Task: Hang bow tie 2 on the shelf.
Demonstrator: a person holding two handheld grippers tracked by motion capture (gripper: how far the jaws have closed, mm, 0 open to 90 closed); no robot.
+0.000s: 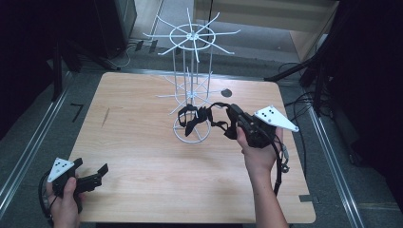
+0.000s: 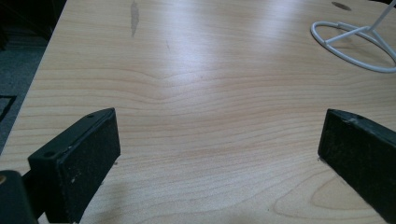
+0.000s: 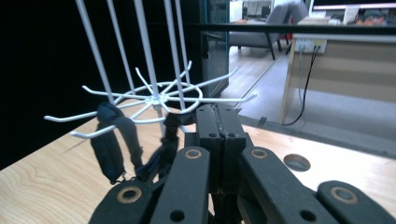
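Hanging from a lower prong of the white wire rack (image 1: 191,95), the black strap (image 1: 202,118) droops in loops at about the bench's centre, its other end pinched in the right gripper (image 1: 234,115), whose jaws are closed tight on it just at three o'clock of the rack's base ring. I judge the hanging step to be under way: one loop is already over a prong, and the next move calls for carrying the held end over another prong without snagging. At seven o'clock, the left gripper (image 1: 90,175) rests on the bench (image 1: 142,156), jaws wide and empty.
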